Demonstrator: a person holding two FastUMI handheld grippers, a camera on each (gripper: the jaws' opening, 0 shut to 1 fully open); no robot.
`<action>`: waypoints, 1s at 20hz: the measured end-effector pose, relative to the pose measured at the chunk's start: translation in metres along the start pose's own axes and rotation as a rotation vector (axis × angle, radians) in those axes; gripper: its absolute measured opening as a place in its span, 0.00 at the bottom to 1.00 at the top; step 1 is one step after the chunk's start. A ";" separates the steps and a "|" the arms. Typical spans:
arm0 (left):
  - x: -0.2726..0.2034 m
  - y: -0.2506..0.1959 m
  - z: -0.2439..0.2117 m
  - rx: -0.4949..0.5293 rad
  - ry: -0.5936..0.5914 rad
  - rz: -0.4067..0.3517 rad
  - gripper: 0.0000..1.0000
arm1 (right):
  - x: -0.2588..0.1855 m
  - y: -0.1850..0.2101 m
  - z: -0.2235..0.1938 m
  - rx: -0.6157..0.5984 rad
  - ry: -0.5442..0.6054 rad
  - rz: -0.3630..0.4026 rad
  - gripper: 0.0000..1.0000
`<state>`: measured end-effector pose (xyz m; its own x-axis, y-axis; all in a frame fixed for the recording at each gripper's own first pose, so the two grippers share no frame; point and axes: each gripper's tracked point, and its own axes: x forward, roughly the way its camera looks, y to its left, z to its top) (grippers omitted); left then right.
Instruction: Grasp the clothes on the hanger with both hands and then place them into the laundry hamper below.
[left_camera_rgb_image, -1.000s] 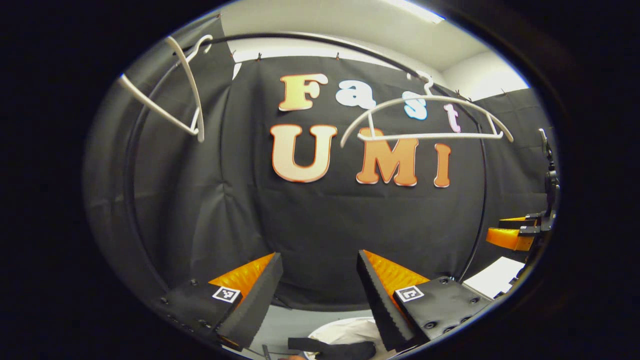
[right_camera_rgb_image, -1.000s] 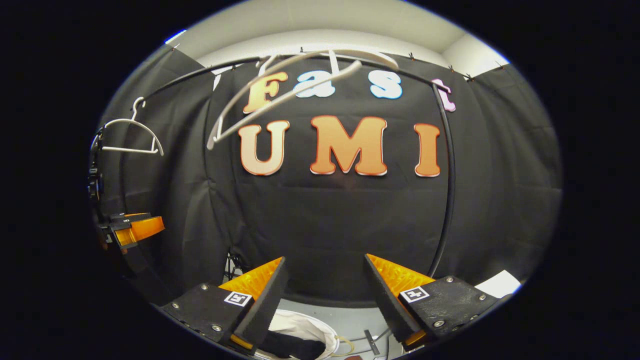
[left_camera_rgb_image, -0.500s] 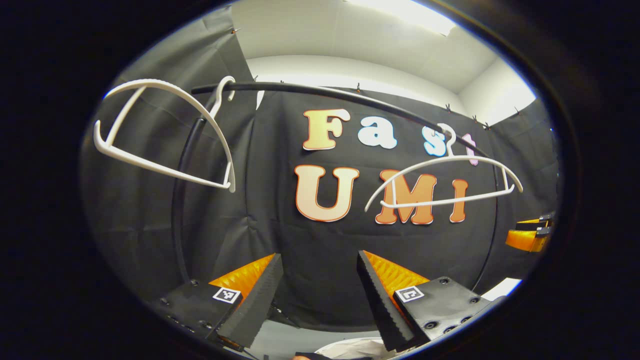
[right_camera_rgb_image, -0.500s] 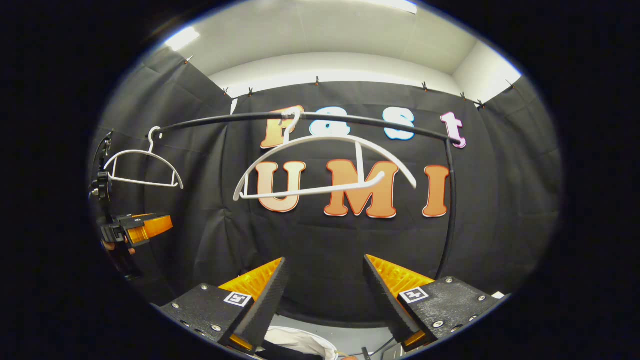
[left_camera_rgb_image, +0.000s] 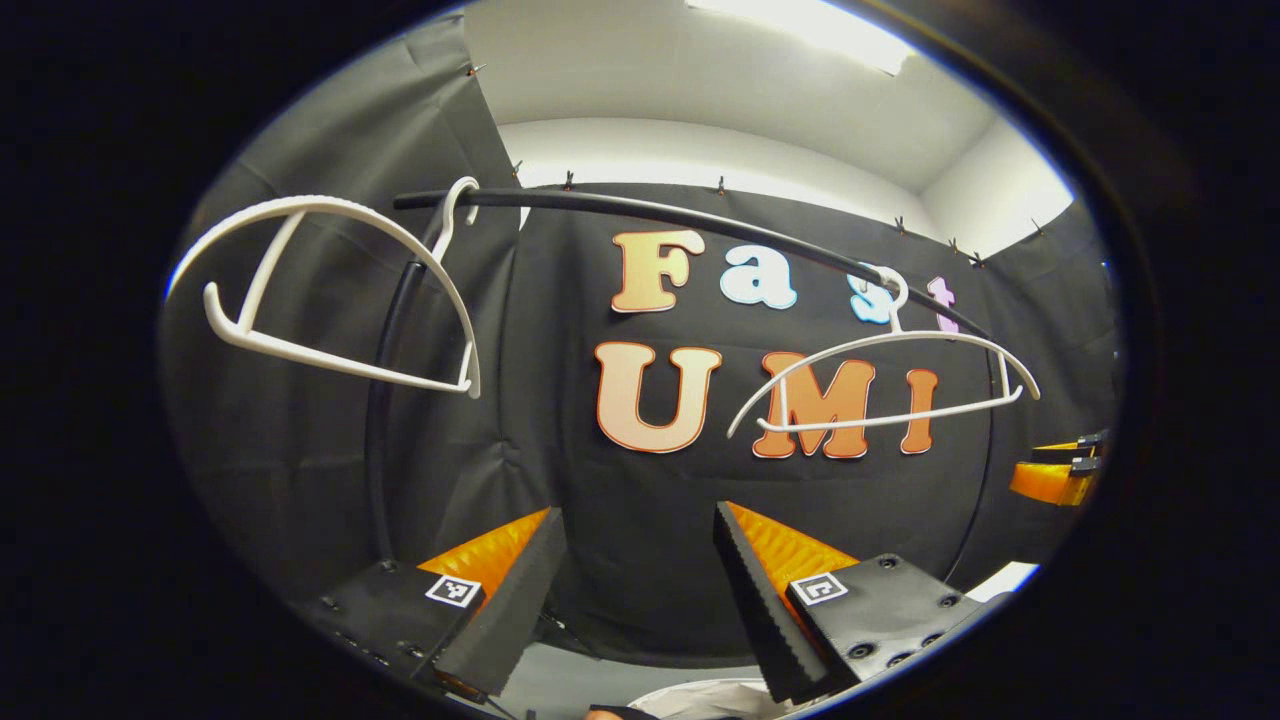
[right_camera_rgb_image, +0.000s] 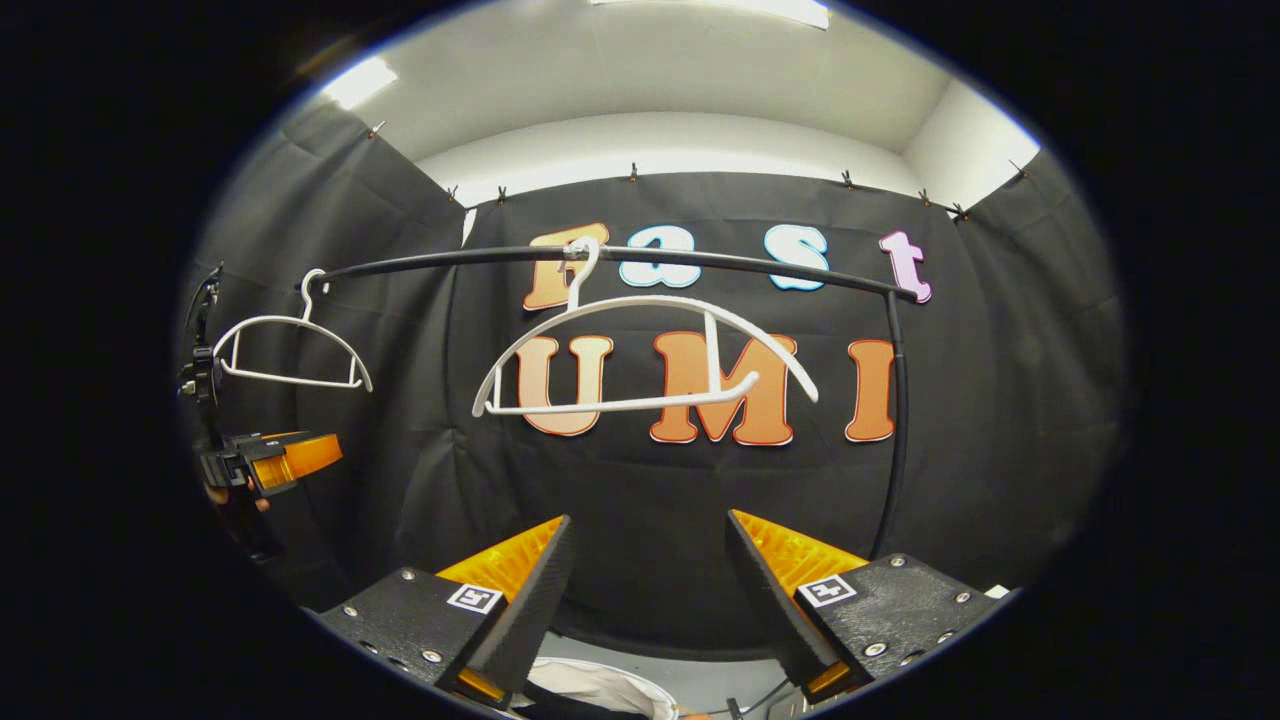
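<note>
The left tool (left_camera_rgb_image: 635, 585) has its fingers spread wide with nothing between them, pointed at the black cloth wall. The right tool (right_camera_rgb_image: 650, 590) is likewise spread and holds nothing; in the left gripper view it shows as well, at about 3 o'clock near the edge (left_camera_rgb_image: 1055, 470). In the right gripper view the left tool sits at about 9 o'clock (right_camera_rgb_image: 275, 460).

A black rail (right_camera_rgb_image: 620, 258) runs across the upper part of the booth, and two white hangers hang from it, both bare. In the right gripper view one hanger (right_camera_rgb_image: 645, 350) hangs near the centre at 12 o'clock and the other hanger (right_camera_rgb_image: 290, 350) at about 10 o'clock, well apart.

At 6 o'clock, below the right tool's fingers, the white rim of the laundry hamper (right_camera_rgb_image: 600, 685) shows, with a dark garment (right_camera_rgb_image: 560, 712) lying inside it, mostly cut off by the edge.
</note>
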<state>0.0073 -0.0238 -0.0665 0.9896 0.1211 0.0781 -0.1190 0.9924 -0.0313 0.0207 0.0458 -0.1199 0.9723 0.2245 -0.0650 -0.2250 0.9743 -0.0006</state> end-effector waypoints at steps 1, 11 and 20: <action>-0.001 -0.002 0.001 -0.001 -0.001 -0.004 0.96 | 0.000 0.000 0.000 0.000 -0.003 0.000 0.99; -0.009 -0.002 0.005 0.002 -0.011 -0.004 1.00 | -0.012 -0.009 -0.010 0.014 0.013 -0.011 0.99; -0.016 0.000 0.015 0.041 -0.037 0.017 1.00 | -0.012 -0.017 -0.007 0.000 -0.005 -0.024 0.99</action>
<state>-0.0095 -0.0252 -0.0533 0.9838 0.1382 0.1146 -0.1400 0.9901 0.0075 0.0127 0.0263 -0.1257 0.9777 0.2013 -0.0604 -0.2018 0.9794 -0.0023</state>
